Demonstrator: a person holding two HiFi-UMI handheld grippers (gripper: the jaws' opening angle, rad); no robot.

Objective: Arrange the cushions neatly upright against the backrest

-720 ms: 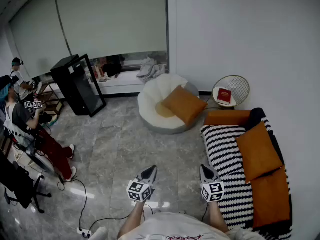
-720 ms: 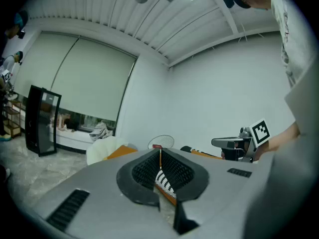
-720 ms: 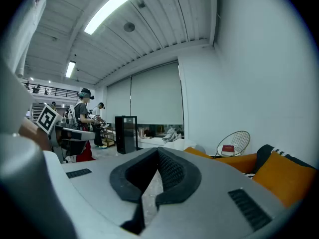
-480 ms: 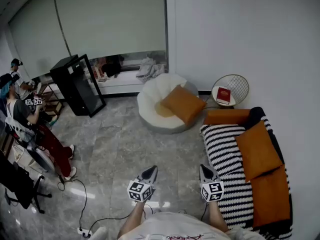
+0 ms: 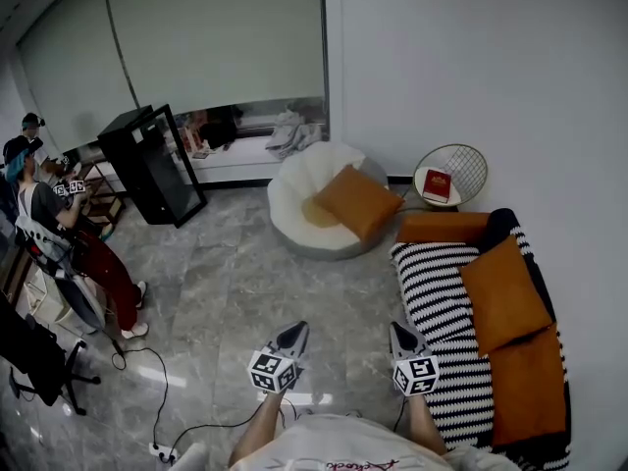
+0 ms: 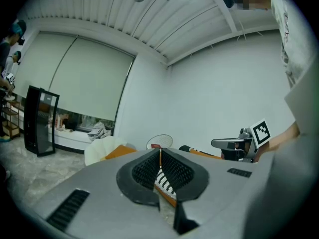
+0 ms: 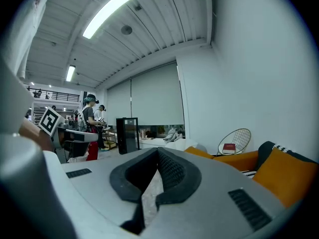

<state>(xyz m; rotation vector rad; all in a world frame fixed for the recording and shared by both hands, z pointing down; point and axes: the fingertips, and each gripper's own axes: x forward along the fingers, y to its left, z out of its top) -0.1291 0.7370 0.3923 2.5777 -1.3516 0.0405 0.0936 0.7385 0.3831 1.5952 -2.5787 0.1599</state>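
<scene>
A black-and-white striped sofa stands along the right wall. Three orange cushions lie on it: one flat at the far end, one tilted in the middle, one flat at the near end. A fourth orange cushion rests on the white beanbag. My left gripper and right gripper are both shut and empty, held level over the floor left of the sofa. In the right gripper view the cushions show at right.
A round wire side table with a red book stands in the corner. A black glass cabinet is at the back left. People with chairs stand at the far left. A cable trails over the marble floor.
My grippers have stayed put. The person at the far left has shifted a little.
</scene>
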